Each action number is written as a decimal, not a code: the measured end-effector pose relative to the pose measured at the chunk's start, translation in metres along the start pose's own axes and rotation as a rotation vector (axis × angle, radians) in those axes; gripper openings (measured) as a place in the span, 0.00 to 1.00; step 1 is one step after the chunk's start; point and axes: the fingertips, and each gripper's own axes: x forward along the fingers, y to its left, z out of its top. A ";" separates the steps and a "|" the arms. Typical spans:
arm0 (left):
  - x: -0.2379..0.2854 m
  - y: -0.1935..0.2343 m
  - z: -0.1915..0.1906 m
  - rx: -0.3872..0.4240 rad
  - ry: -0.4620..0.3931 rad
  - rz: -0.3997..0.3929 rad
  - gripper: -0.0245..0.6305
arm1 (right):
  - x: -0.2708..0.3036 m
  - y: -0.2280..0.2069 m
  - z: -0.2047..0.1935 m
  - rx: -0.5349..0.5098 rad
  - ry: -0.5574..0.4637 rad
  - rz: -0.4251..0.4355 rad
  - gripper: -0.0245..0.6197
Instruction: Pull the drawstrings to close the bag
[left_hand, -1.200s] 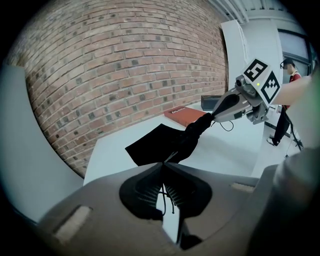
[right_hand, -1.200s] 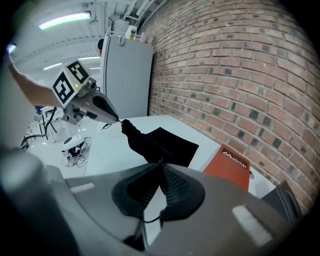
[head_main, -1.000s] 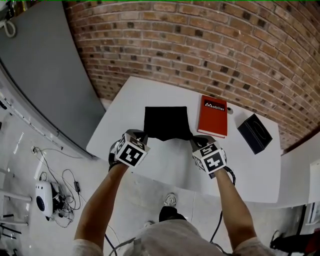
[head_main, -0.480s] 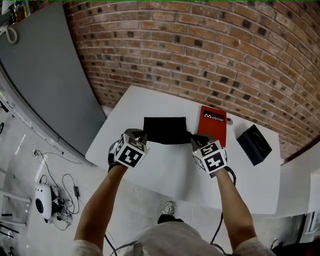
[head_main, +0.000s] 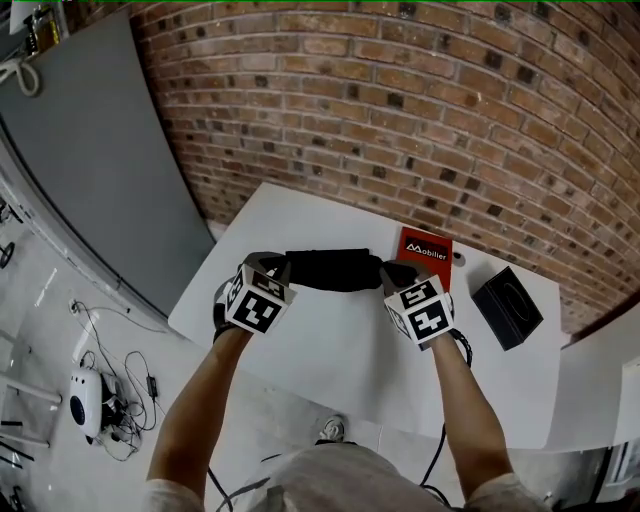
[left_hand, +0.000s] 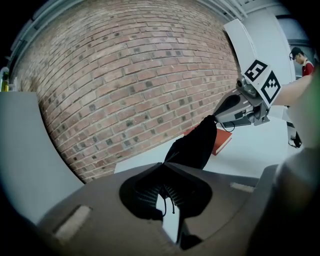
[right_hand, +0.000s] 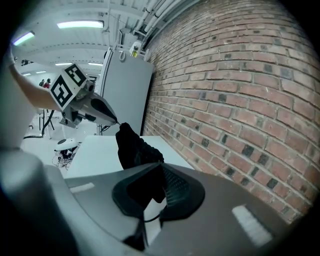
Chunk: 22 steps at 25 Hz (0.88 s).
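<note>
Black bag (head_main: 333, 270), red book (head_main: 428, 248), white table (head_main: 350, 350), black box (head_main: 507, 307), red-brown brick wall (head_main: 400, 100).

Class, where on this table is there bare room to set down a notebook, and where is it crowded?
Bare: the wide near strip of table between the bag and the near edge, and the far left corner behind the bag. Crowded: the far right, with book and box.

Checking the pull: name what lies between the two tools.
The black fabric drawstring bag stretches from left tool to right tool, shown in the head view.
</note>
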 end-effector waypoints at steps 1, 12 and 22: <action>0.000 0.002 0.003 -0.001 -0.004 0.009 0.05 | 0.000 -0.002 0.004 -0.006 -0.009 0.001 0.05; -0.012 0.019 0.034 -0.011 -0.045 0.081 0.05 | -0.006 -0.021 0.037 -0.025 -0.098 -0.004 0.05; -0.018 0.039 0.057 0.010 -0.097 0.105 0.05 | -0.010 -0.033 0.065 -0.045 -0.144 -0.038 0.05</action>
